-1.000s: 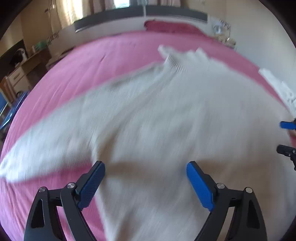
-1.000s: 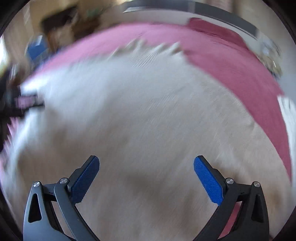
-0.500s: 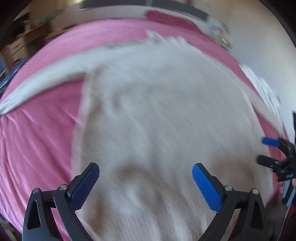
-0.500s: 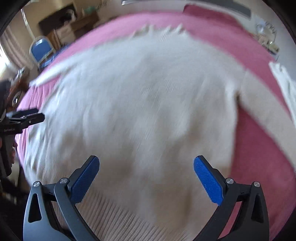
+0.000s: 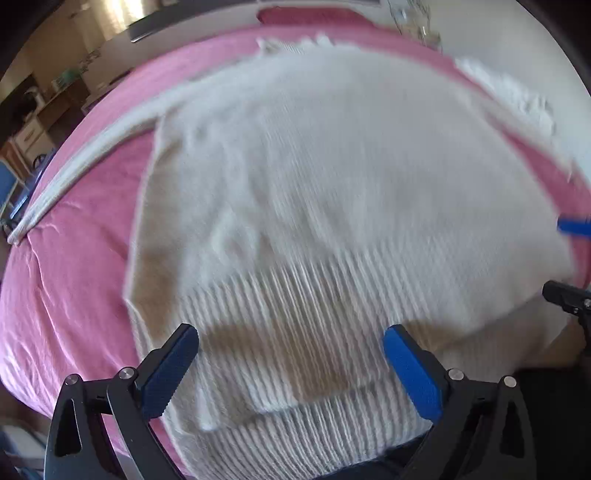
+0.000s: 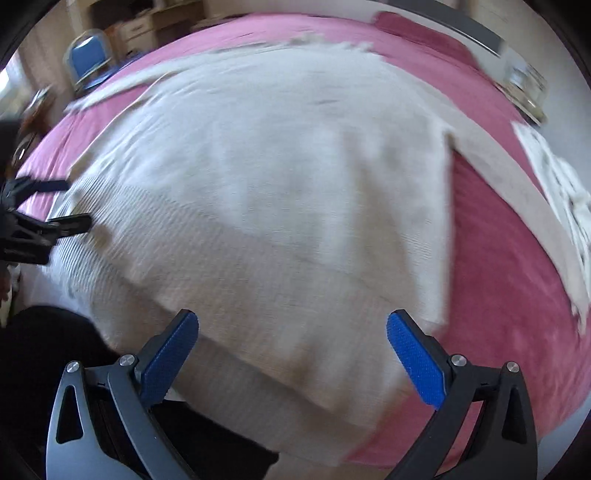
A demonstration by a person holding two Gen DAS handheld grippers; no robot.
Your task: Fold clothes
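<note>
A cream knitted sweater [image 5: 332,177] [image 6: 280,155] lies spread flat on a pink bed [image 5: 66,280] [image 6: 509,266], collar toward the far end and both sleeves stretched outward. Its ribbed hem [image 5: 288,354] hangs over the near edge of the bed. My left gripper [image 5: 290,363] hovers open just above the left part of the hem, nothing between its blue pads. My right gripper [image 6: 291,347] is open above the right part of the hem, also empty. Each gripper shows at the edge of the other's view. Both views are blurred by motion.
A second white garment [image 5: 517,99] [image 6: 561,184] lies on the bed's right side. A pink pillow [image 5: 310,16] and headboard are at the far end. A blue chair [image 6: 88,55] and wooden furniture [image 5: 33,122] stand to the left of the bed.
Both grippers have drawn back from over the sweater's body toward the near bed edge, so the ribbed hem now lies under them. Both stayed open.
</note>
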